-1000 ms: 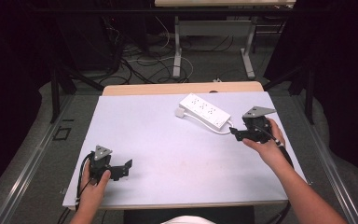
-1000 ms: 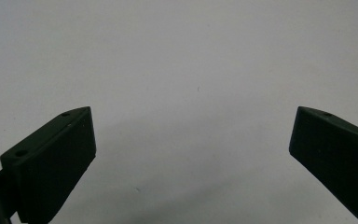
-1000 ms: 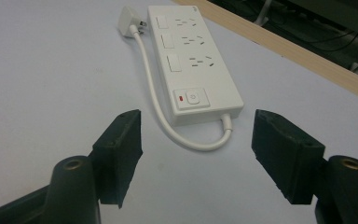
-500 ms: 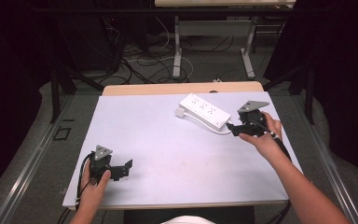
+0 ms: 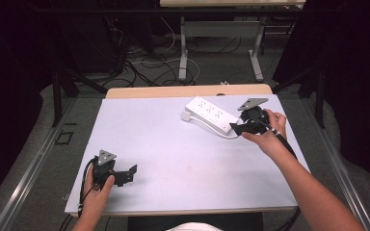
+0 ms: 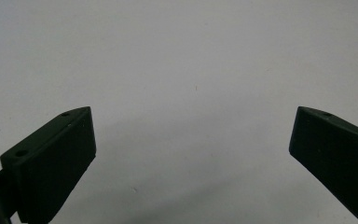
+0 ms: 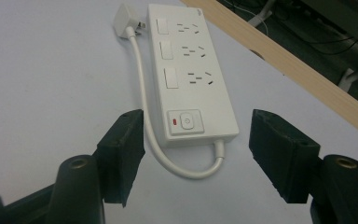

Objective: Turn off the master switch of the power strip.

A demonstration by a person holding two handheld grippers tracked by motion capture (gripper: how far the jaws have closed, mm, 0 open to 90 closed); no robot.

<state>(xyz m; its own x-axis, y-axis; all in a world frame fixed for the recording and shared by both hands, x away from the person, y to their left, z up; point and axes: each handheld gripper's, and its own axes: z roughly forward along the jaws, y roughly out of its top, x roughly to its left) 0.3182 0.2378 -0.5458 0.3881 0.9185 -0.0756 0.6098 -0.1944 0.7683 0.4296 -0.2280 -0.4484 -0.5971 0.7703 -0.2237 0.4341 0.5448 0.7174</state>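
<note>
White power strip point(image 5: 210, 114) lies on the table point(image 5: 173, 144) at far right, angled, w/ its cord point(image 7: 142, 121) looping along one side to the plug point(image 7: 125, 18) by the far end. Right gripper point(image 5: 237, 128) sits just beside the strip's near end, jaws spread wide, straddling the switch end point(image 7: 186, 122) w/o touching it, as far as the right gripper view shows. Left gripper point(image 5: 131, 172) rests near the table's front left corner, well apart from the strip, jaws spread over bare tabletop, nothing between them.
</note>
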